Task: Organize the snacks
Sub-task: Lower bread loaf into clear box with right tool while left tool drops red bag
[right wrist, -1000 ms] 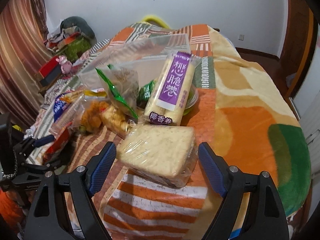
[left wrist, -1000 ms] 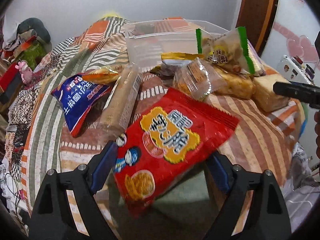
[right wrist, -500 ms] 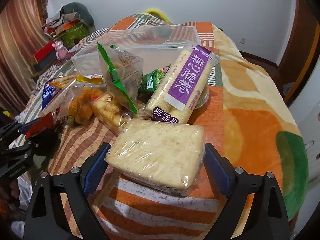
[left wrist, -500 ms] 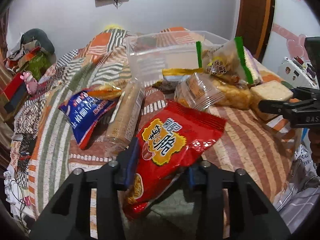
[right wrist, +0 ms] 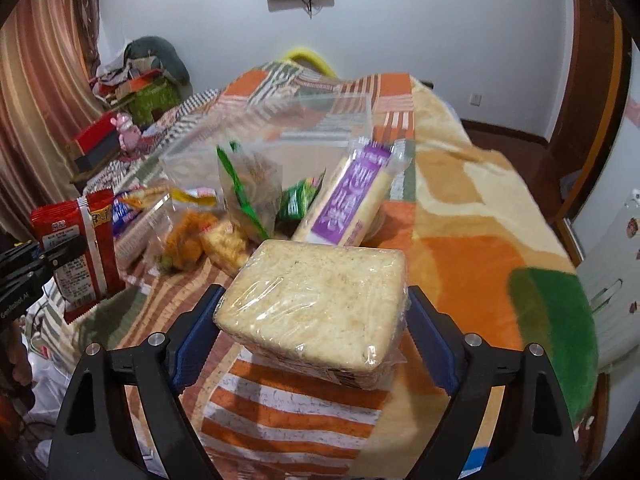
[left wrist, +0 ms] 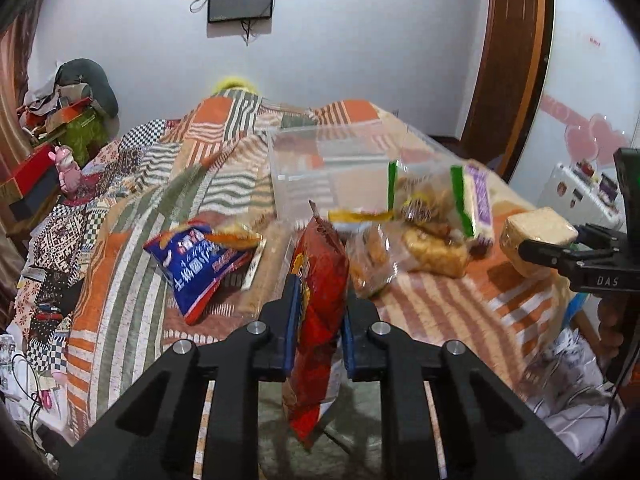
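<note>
My left gripper [left wrist: 318, 300] is shut on a red snack bag [left wrist: 318, 304], held upright on edge above the bed; the bag also shows in the right wrist view [right wrist: 82, 248]. My right gripper [right wrist: 312, 312] is shut on a clear-wrapped block of beige crackers [right wrist: 316, 300], lifted off the blanket; the block also shows in the left wrist view [left wrist: 536, 236]. A clear plastic bin [left wrist: 320, 168] stands behind the snack pile, also seen in the right wrist view [right wrist: 304, 128].
On the striped blanket [left wrist: 132, 224] lie a blue bag [left wrist: 196, 260], a long cracker sleeve [left wrist: 266, 268], a green-edged clear bag [right wrist: 248, 188], fried snacks [right wrist: 188, 240] and a purple-labelled pack [right wrist: 352, 196]. Clutter [left wrist: 60, 120] sits far left.
My left gripper closed on the red bag and lifted it upright. My right gripper closed on the cracker block and raised it off the blanket.
</note>
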